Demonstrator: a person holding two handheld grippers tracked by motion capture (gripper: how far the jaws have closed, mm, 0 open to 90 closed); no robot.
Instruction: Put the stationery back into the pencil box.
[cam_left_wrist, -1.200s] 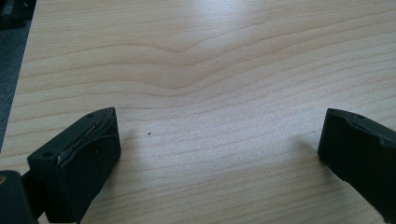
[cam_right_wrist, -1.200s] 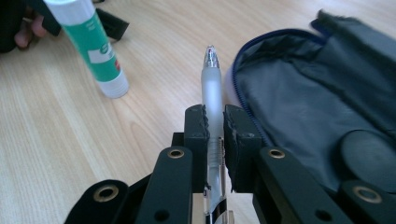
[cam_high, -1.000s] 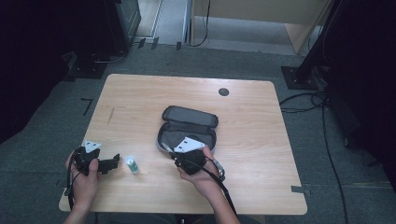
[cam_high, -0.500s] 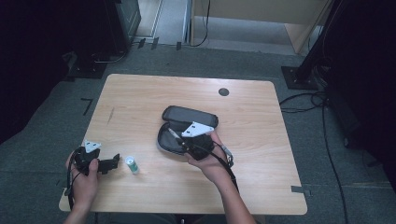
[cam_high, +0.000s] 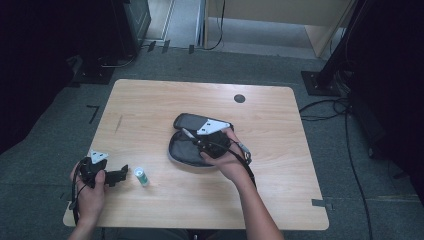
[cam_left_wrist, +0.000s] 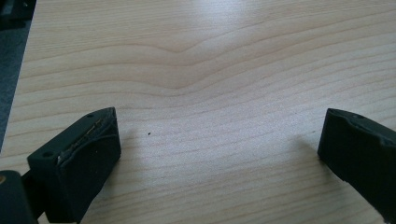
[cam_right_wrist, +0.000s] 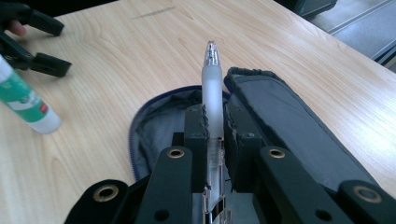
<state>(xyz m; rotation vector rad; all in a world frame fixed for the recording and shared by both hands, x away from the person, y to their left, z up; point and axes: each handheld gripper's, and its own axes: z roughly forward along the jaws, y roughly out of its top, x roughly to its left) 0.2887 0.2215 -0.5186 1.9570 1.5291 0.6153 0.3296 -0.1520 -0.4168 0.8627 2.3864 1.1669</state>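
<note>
Right claw (cam_right_wrist: 214, 135) grips a pen (cam_right_wrist: 212, 88) over the open, seemingly empty pouch (cam_right_wrist: 159, 121); left claw (cam_left_wrist: 219, 149) gapes.

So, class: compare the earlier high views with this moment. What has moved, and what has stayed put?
The right gripper, shut on a pen, has moved away from the person, from the near edge of the open pencil case to above it. The left gripper, open, the glue stick and the case have stayed where they were on the table.
</note>
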